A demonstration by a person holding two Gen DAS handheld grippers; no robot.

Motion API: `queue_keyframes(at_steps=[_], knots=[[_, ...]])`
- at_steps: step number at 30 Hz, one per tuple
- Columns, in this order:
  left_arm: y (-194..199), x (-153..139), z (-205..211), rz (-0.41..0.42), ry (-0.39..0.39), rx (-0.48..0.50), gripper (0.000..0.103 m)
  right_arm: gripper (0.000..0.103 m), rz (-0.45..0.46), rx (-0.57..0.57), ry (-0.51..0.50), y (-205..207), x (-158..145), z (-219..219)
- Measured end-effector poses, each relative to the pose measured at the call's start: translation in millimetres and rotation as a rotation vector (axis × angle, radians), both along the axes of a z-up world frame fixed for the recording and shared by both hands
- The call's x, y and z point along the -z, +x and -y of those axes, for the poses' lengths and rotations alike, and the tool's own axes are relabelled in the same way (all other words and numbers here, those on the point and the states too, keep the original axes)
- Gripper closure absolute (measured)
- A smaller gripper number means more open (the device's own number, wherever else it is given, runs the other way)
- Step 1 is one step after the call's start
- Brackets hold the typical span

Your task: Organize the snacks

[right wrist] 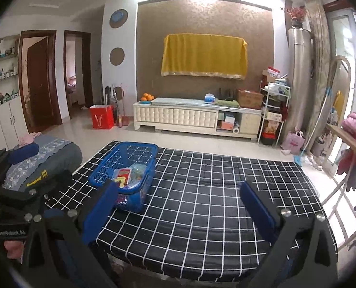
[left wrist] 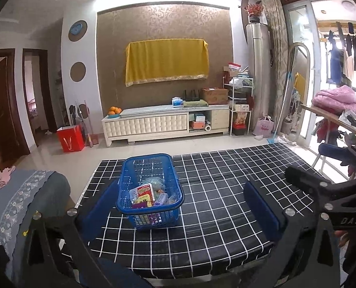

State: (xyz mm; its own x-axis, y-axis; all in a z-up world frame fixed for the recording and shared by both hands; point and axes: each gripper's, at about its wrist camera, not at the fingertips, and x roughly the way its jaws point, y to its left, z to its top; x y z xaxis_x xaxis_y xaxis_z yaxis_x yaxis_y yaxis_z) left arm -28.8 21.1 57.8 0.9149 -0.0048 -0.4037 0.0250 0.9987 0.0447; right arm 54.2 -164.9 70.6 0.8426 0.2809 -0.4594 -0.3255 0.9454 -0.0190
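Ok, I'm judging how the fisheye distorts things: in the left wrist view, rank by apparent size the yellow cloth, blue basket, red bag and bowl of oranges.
1. yellow cloth
2. blue basket, though it is nearest the camera, which inflates it
3. red bag
4. bowl of oranges
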Motion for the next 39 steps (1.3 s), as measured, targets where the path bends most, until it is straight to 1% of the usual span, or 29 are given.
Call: queue_keyframes(at_steps=[19,31,39], knots=[[-8,-4,4,-0.001,0.024,0.003,0.0,0.0,0.0,0.013,0.01,-7,1,3],[-8,-6,6,-0.019,0.034,0.006,0.0,0.0,-0.005,0.019,0.002,-10,1,2],[-11,-6,9,-0.005,0.055,-0.011,0.0,0.0,-0.011,0.024,0.001,-10,1,4]])
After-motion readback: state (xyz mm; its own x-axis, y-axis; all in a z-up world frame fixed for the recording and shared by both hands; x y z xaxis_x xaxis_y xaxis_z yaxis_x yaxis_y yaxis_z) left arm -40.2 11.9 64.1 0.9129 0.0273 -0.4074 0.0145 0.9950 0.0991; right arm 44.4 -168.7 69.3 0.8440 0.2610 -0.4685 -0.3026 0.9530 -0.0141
